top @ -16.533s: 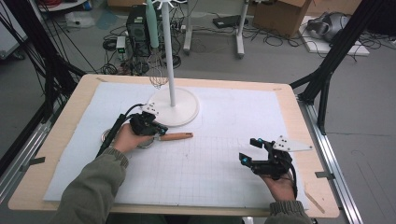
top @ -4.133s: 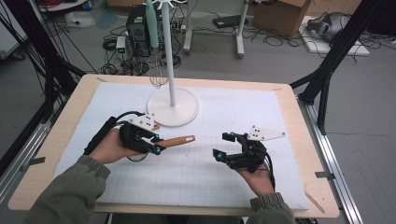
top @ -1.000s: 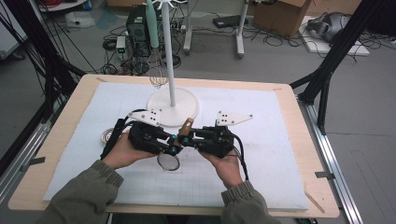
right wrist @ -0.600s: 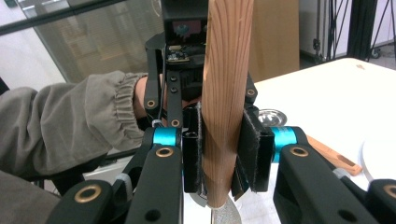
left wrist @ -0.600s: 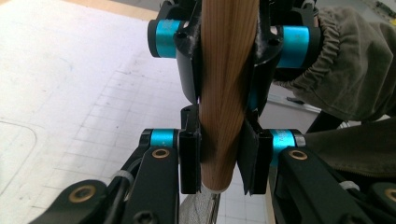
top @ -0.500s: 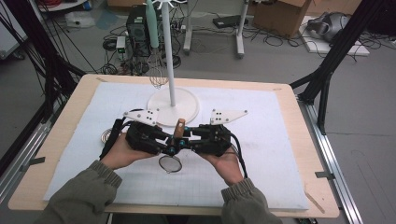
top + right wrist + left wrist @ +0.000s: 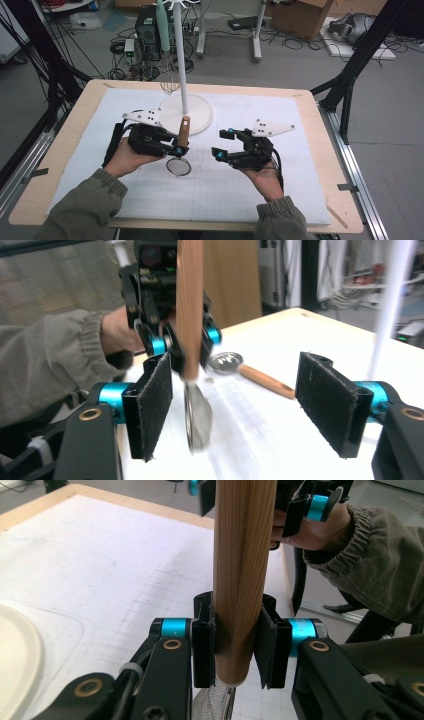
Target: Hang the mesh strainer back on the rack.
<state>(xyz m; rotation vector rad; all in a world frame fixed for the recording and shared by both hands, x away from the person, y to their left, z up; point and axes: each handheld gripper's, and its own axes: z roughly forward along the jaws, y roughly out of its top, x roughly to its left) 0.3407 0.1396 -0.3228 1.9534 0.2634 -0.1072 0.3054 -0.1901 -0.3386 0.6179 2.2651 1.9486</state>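
Cables, a computer tower and cardboard boxes crowd the floor behind the wooden table [image 7: 330, 165], whose top is covered by a white gridded mat [image 7: 280, 190]. Near the far edge stands a white utensil stand [image 7: 186, 112], a round base with a thin pole, and a wire whisk [image 7: 169, 80] hangs beside that pole. Just in front of the base the left tool [image 7: 176, 148] is clamped on the wooden handle of a small mesh strainer [image 7: 179, 166]; the left gripper view shows both black pads pressed flat against the handle [image 7: 243, 580] near its lower end, so the strainer hangs upright with its mesh bowl just above the mat. Holding it by the lower end leaves the top of the handle free, probably so it can be hooked onto the stand. The right tool [image 7: 217, 146] sits a little apart to the right, its jaws having just been opening, with nothing between them; seemingly it has handed the strainer over. A wooden-handled spoon [image 7: 250, 371] appears on the table in the right gripper view.
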